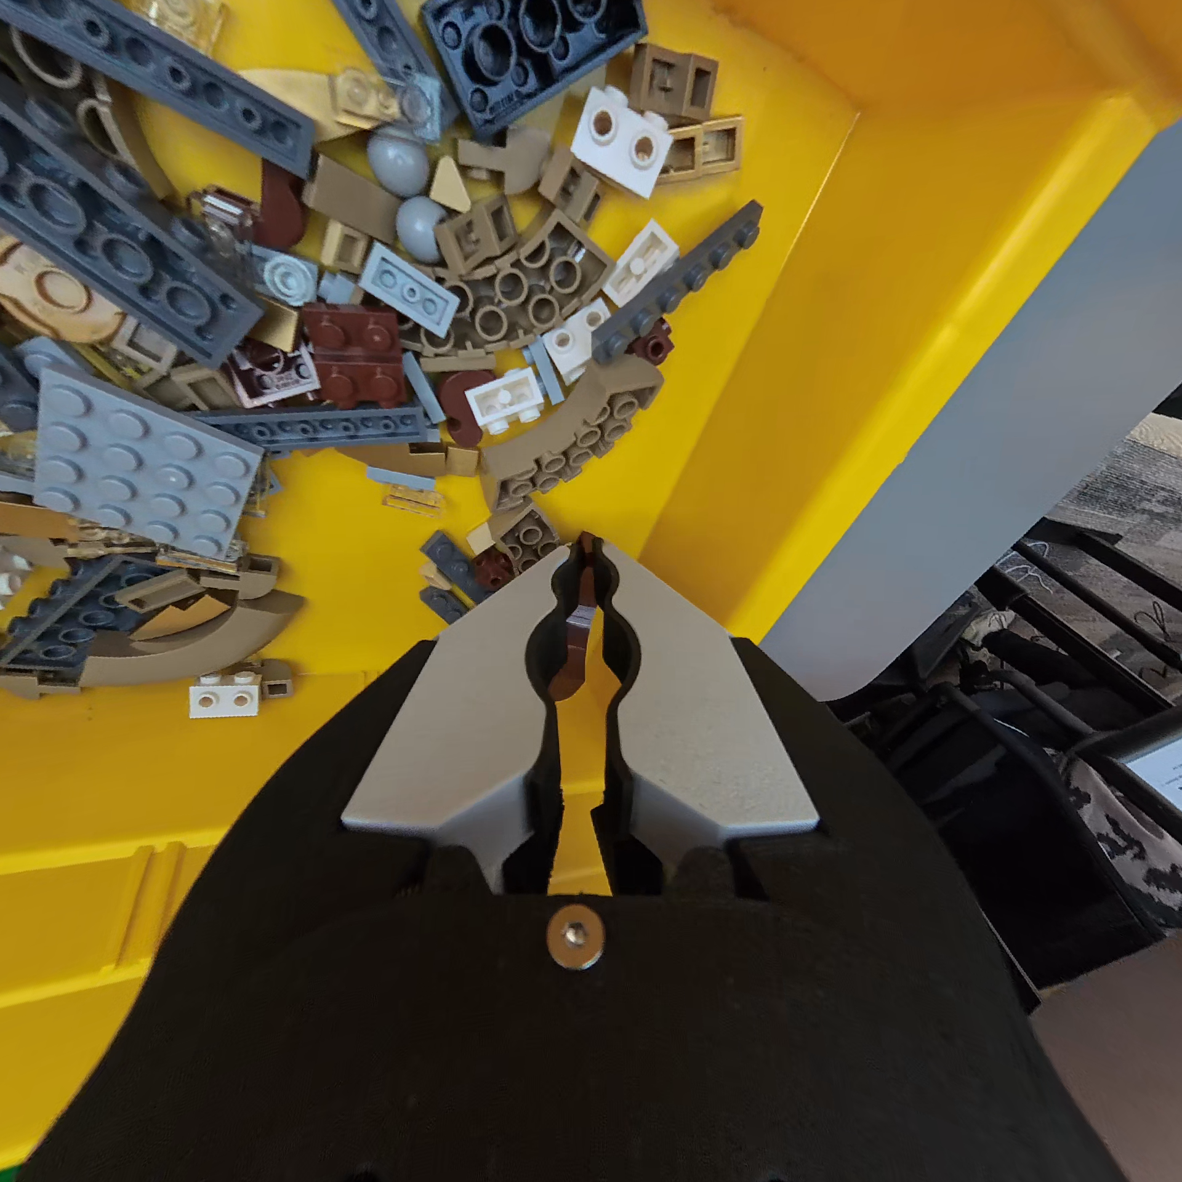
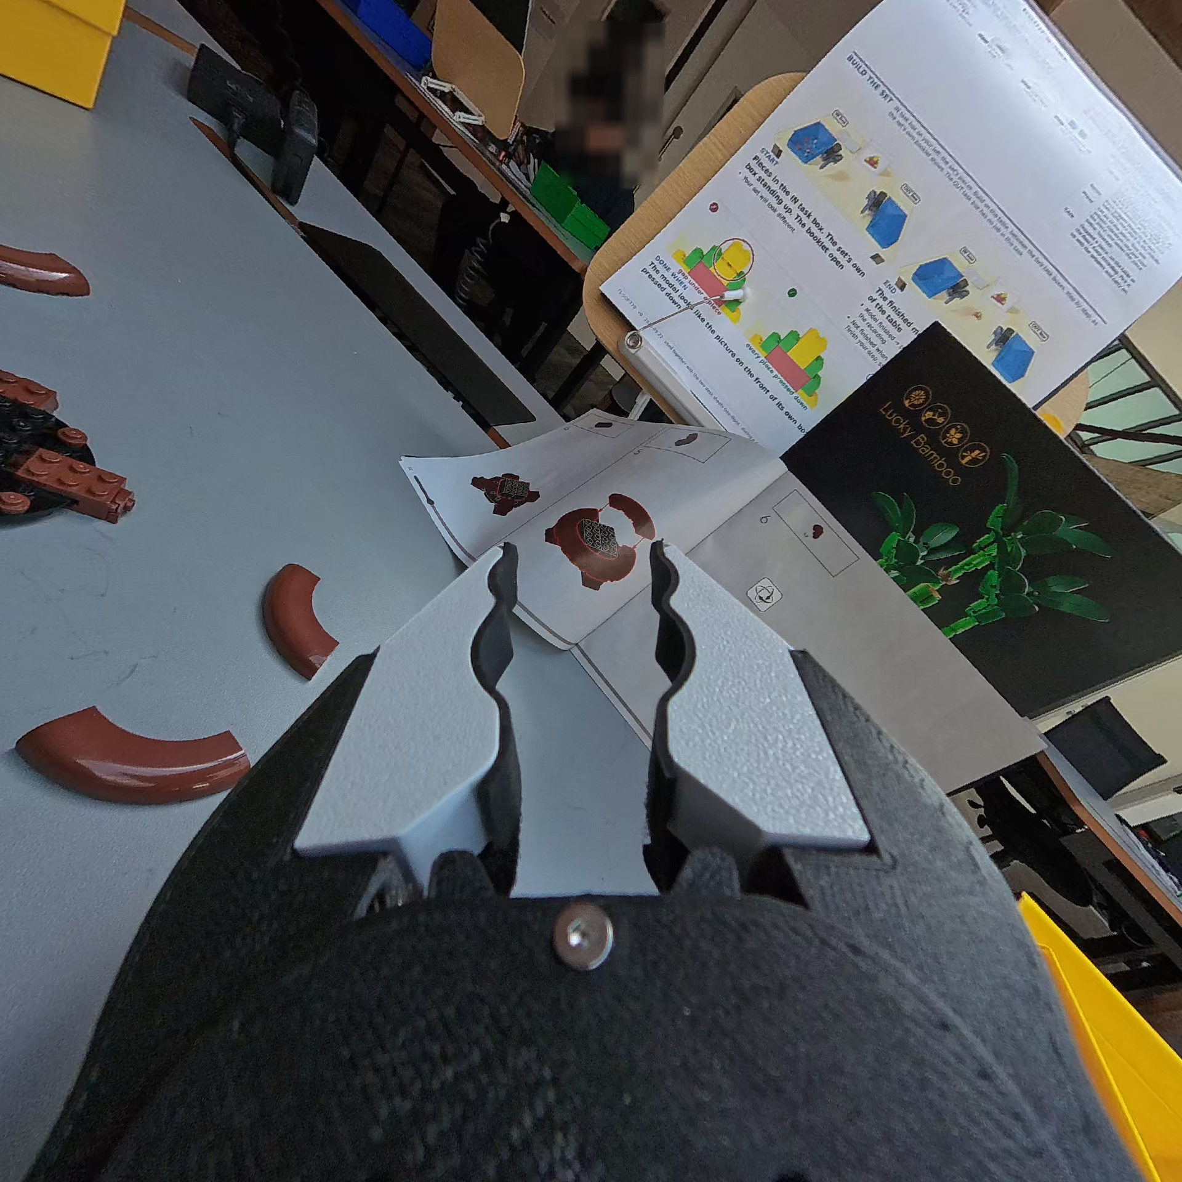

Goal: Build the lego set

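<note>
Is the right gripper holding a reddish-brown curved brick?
No, the right gripper is open and empty; two reddish-brown curved bricks lie on the grey table.

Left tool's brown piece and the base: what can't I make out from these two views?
- Brown piece, left wrist view: seen edge-on between the left tool's fingers, so its shape is unclear.
- Part-built base, right wrist view: cut off by the left edge.
- Curved brown piece, right wrist view: lower end hidden behind the right tool.
- Bin bottom, left wrist view: buried under piled bricks.
</note>
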Available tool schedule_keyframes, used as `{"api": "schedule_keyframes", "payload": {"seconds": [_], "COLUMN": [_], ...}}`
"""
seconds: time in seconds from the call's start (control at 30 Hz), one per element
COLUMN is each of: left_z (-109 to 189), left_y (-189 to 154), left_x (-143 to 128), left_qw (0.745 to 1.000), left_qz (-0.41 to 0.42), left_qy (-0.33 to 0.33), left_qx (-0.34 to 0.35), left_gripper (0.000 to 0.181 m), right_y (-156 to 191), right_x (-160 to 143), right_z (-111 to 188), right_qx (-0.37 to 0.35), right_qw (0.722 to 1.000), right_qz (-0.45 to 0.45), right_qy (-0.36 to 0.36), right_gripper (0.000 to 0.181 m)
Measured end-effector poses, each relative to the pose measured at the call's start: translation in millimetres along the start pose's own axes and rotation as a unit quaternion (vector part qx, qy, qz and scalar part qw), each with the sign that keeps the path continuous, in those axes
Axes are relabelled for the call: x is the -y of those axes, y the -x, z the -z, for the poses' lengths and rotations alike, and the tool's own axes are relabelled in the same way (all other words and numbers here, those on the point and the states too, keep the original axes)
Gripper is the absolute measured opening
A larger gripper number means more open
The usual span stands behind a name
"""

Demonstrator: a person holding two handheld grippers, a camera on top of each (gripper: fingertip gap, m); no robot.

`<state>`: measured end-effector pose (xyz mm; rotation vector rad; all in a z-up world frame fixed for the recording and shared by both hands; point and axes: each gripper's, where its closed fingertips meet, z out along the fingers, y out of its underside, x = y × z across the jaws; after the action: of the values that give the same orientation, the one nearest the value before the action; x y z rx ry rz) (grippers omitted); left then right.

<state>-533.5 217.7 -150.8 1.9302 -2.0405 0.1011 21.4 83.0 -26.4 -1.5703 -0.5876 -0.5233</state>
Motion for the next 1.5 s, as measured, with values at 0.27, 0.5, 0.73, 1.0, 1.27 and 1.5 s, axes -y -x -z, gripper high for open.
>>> {"api": "schedule_keyframes", "payload": {"seconds": [0.27,0.5,0.73,1.0,1.27,1.5], "left_z": [30,22,6,-5,0,49], "left_y": [14,11,17,20,20,17], "left_x": [6,-31,-37,-39,-42,-28], "left_qw": [0.994,0.986,0.986,0.989,0.986,0.970], "left_qz": [0.024,0.141,0.006,0.012,0.022,0.088], "left_qy": [-0.072,-0.006,0.043,0.061,0.075,-0.018], "left_qx": [0.076,0.090,0.162,0.137,0.146,0.226], "left_gripper": [0.021,0.038,0.034,0.032,0.016,0.014], "right_y": [4,6,6,4,4,3], "right_x": [0,1,2,2,3,13], "right_z": [-1,0,1,2,3,8], "right_qx": [0.007,0.015,0.015,0.015,0.017,0.014], "right_qw": [1.000,1.000,1.000,1.000,1.000,1.000], "right_qz": [0.009,0.010,0.011,0.007,0.006,-0.003], "right_qy": [0.004,0.004,0.002,0.001,-0.002,-0.020], "right_gripper": [0.042,0.042,0.042,0.042,0.041,0.040]}}
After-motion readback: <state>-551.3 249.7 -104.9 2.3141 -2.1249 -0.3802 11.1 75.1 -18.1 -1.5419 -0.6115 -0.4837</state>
